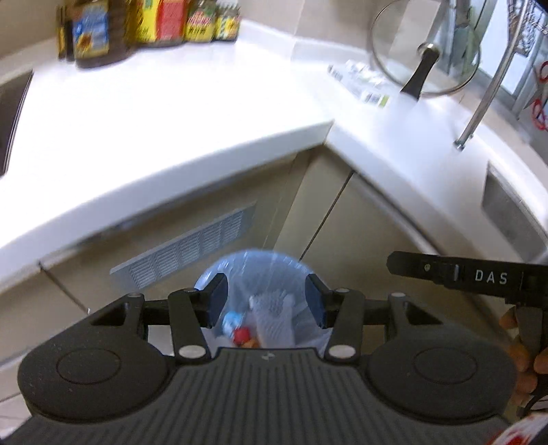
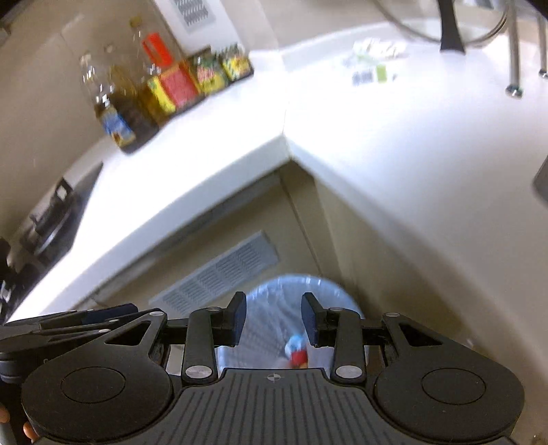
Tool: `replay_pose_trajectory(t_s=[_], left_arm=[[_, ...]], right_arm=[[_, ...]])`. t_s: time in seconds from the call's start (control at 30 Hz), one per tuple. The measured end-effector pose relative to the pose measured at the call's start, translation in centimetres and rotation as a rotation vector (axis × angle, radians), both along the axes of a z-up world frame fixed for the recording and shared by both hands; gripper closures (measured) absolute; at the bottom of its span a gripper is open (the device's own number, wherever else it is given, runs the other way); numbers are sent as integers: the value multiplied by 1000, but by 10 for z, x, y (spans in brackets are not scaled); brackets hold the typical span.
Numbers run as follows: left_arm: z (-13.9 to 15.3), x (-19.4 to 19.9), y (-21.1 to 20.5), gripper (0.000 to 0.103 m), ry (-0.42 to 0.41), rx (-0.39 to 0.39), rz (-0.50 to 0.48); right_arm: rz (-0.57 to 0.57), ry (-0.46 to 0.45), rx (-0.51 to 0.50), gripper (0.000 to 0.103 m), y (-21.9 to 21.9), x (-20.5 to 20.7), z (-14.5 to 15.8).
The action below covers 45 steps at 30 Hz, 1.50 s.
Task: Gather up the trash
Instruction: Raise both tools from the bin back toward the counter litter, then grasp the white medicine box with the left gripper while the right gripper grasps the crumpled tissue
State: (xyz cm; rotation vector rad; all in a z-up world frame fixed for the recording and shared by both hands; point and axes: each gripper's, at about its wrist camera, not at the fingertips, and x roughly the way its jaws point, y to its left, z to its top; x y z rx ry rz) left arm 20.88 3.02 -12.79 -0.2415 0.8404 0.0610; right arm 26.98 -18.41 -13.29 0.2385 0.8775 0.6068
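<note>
Trash, left wrist view: you already have several pieces down in the bin (image 1: pixel 253 270), which is lined with a blue bag and stands on the floor in the inner corner of the cabinets, below the tabletop (image 1: pixel 164 113). In it you can see a pale crumpled piece (image 1: pixel 274 315), a small blue-and-white scrap (image 1: pixel 228 321) and a red bit (image 1: pixel 241 335).
Left tongs, same view: your left tongs (image 1: pixel 266 301) stand open above the bin with nothing between the pads.
Still to collect, same view: a blurred wrapper (image 1: pixel 363 82) lies far right on the tabletop, just beside the glass lid (image 1: pixel 424 44); in my judgement that is your next piece.
Hard to read, same view: motion blur smears the bottles (image 1: pixel 147 27) at far left, and the tongs' body hides the near half of the bin.
Trash, right wrist view: the bin (image 2: pixel 294 291) sits low in the middle, with the blue-and-white scrap (image 2: pixel 294 342) and the red bit (image 2: pixel 298 356) showing inside.
Right tongs, same view: your right tongs (image 2: pixel 274 320) are empty, their pads parted with only the bin seen through the gap.
Still to collect, same view: the wrapper (image 2: pixel 373 61) lies far right on the tabletop (image 2: pixel 376 137), well apart from the bin.
Hard to read, same view: you cannot tell whether the wrapper is one piece or several; the dark hob (image 2: pixel 51 219) at left is cut off.
</note>
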Motion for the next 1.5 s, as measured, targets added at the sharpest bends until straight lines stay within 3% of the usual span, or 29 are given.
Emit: replay_pose_trajectory(t_s=[0.13,0.6,0.7,0.83,1.5], left_arm=[[23,18,-10,54,-51,0,-16],[67,135,-59,38,-137,41,-66],[69,165,-71,36,-141,47,-78],[72,204,-87,21,-153,65,-82],[41,365,-117,18,-103,107,-56]], right_arm=[[-40,-54,28,51,-17,5,21],[-194,-161,44,47,-82,93,50],[-220,-191,29,45,-90,118,52],[-249,-221,6,38,-96,150,52],[-294,-238,-51,36,-97,293,18]])
